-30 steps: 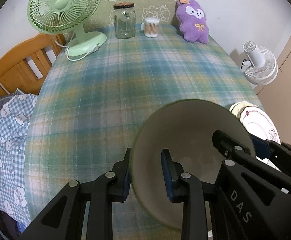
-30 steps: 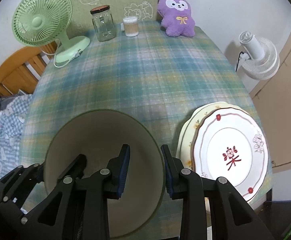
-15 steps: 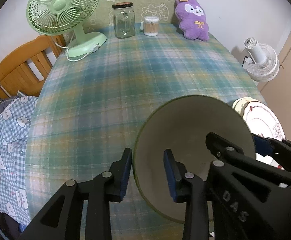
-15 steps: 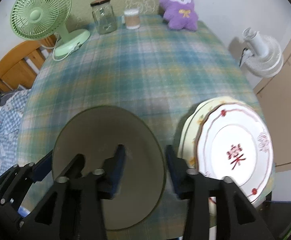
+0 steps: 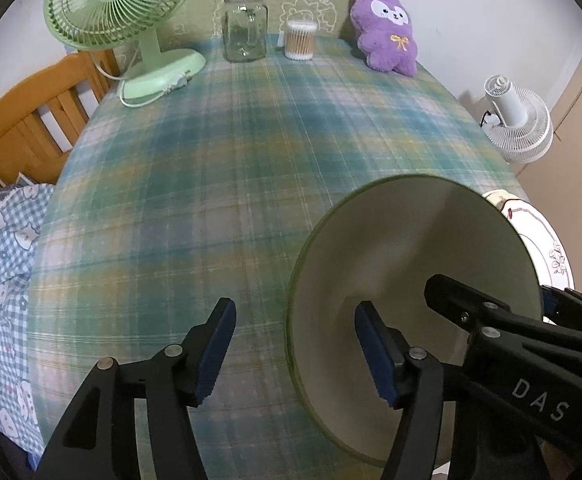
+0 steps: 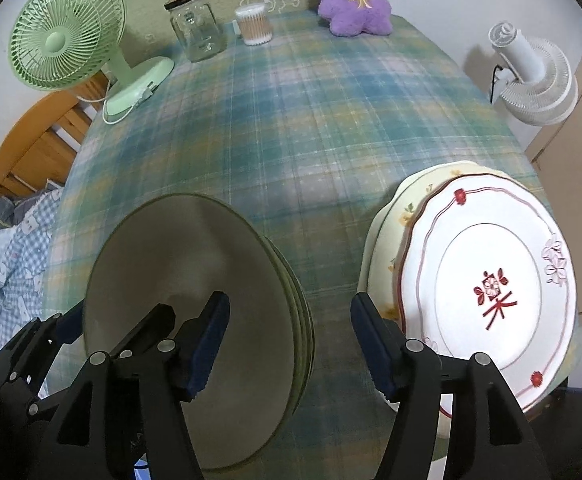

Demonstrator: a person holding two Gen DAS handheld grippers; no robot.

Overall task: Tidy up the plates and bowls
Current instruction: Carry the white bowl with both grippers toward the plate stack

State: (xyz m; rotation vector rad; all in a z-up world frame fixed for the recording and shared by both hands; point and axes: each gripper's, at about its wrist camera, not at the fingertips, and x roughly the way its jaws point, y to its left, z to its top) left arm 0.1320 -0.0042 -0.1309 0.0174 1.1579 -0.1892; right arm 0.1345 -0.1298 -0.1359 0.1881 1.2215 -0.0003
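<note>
Olive-green glazed rims, stacked and nested, mark the bowls (image 6: 195, 320) I have just set down on the plaid tablecloth (image 5: 251, 168); in the right wrist view at least three rim edges show at the stack's three o'clock side. Both my tongs have just been opening and now stand about half spread, gripping nothing. My left gripper (image 5: 295, 344) straddles the stack's nine o'clock rim, one blue pad (image 5: 373, 350) inside the top bowl and the other outside over the cloth, neither pressing on it. My right gripper (image 6: 289, 340) straddles the opposite, three o'clock rim in the same way, its inner pad over the smooth matte cream interior. From that right gripper the plates (image 6: 487, 292) lie just beside it at three o'clock, so my right hand is the nearer one for them: a glossy white scalloped plate with a red line border and a red flower motif sits on a pale yellow floral plate, near the table's edge. Round things have no long axis, so I judge any next grip must come at a rim. Farther off, at twelve o'clock, stand a green fan (image 5: 123, 20), a glass jar (image 5: 245, 26), a tub of cotton swabs (image 5: 300, 40) and a purple plush toy (image 5: 387, 34).
</note>
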